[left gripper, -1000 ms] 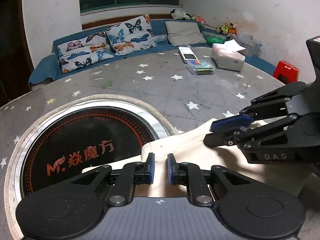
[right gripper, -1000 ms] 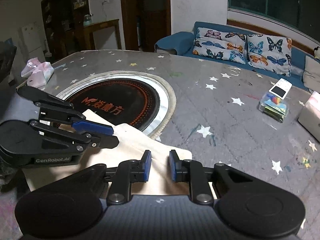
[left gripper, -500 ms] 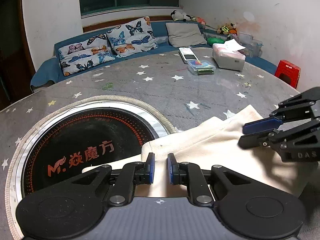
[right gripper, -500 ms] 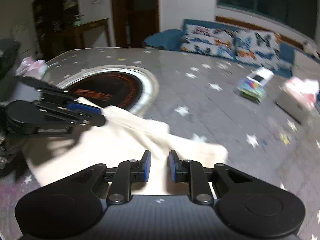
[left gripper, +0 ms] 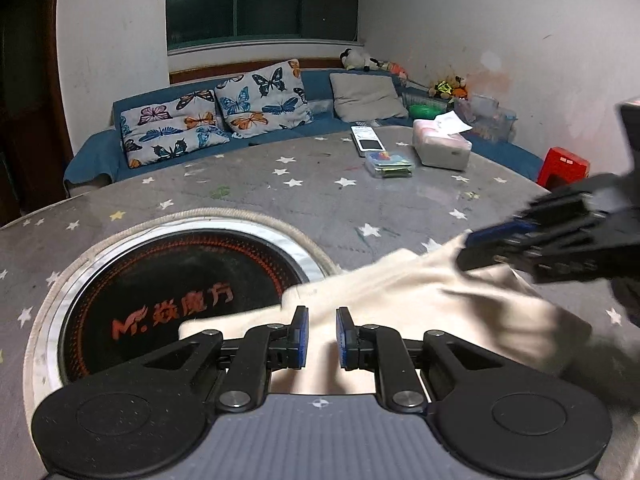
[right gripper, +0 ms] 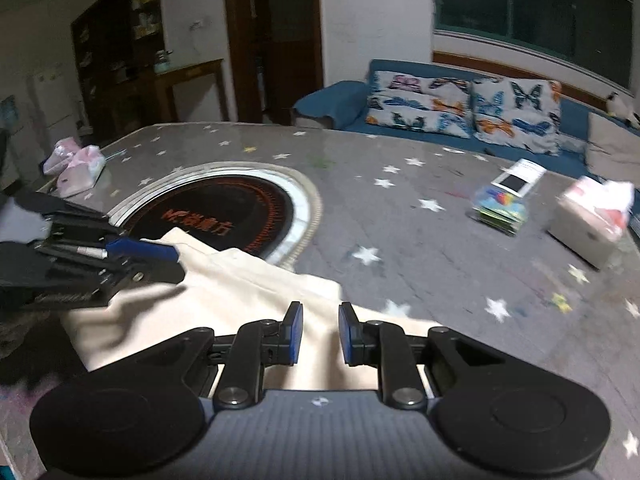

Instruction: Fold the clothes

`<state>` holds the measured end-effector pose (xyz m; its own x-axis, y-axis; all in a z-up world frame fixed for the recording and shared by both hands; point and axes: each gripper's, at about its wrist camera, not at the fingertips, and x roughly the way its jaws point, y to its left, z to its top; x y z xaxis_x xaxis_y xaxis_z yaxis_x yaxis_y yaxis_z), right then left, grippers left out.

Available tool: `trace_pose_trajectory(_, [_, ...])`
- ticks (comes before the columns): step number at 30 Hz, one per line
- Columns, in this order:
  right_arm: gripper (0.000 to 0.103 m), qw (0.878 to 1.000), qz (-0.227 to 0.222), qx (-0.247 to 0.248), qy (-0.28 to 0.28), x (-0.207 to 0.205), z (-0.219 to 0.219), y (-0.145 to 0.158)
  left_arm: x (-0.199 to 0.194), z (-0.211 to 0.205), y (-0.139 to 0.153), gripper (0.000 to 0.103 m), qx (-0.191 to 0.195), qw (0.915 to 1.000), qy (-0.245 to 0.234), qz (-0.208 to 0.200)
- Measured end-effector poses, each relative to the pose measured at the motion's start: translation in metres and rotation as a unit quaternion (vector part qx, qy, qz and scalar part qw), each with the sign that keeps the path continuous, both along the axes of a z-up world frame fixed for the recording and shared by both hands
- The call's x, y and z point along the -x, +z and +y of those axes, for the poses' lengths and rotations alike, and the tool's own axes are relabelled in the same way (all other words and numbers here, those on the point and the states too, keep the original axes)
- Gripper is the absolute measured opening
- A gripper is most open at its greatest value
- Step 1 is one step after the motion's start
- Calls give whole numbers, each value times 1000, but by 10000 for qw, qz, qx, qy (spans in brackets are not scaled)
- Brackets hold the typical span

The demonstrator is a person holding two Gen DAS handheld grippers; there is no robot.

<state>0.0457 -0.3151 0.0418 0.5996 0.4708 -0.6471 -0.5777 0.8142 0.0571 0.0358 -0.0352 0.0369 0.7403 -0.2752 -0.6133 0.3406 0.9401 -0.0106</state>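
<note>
Cream garment [left gripper: 432,300] near edge hidden under both grippers, left gripper [left gripper: 319,334] and right gripper [right gripper: 319,334] each clamped on it — clear box [left gripper: 389,163] at 1 o'clock on the table [left gripper: 280,196], contents colourful but unclear.

- A big grey table [left gripper: 248,200] with little stars fills most of the room.
- A round black plate [left gripper: 180,288] with orange letters sits in the table.
- A blue sofa [left gripper: 96,156] stands behind the table's far edge.
- Two butterfly pillows [left gripper: 216,112] and a plain grey pillow [left gripper: 366,96] lie on the sofa.
- The walls [left gripper: 460,20] are white, with some marks.
- A dark window [left gripper: 260,0] shows a round lamp's shine.
- A brown door [right gripper: 276,36] and dark shelves [right gripper: 116,52] stand at the side.
- A red stool [left gripper: 564,166] sits by the wall.
</note>
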Motion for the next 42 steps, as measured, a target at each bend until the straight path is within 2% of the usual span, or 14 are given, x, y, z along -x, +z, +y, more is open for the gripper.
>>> trace_pose_trajectory(7, [16,9998,153,60,-79,-21,11,-19,4,28,-11,16,-40,9987,456,214])
trace_pose_trajectory(14, [17,9999,45,119,57,9,-7,0,9,49,-7,18,95,9967,799,74])
trace_pose_trajectory(17, [17,9998,33,101,173,36,-15,8,23,46,3,18,168,9974,699,-78])
trace_pose_trajectory(21, [17,9996,71,129,227,65,-23,10,50,33,9,18,129,9992,313,-215])
trace_pose_trajectory(25, [17,9991,142,274,288,81,-26,2,65,26,-3,18,-21,9998,150,-103])
trace_pose_trajectory(30, [17,9989,138,397,198,88,-31,-3,76,27,-7,19,-27,9998,196,-82])
trace_pose_trajectory(35, [17,9991,-147,272,306,93,-28,14,83,27,5,19,22,9996,188,-232])
trace_pose_trajectory(42, [17,9986,153,305,416,83,-17,-7,84,31,-6,19,24,9996,281,-38])
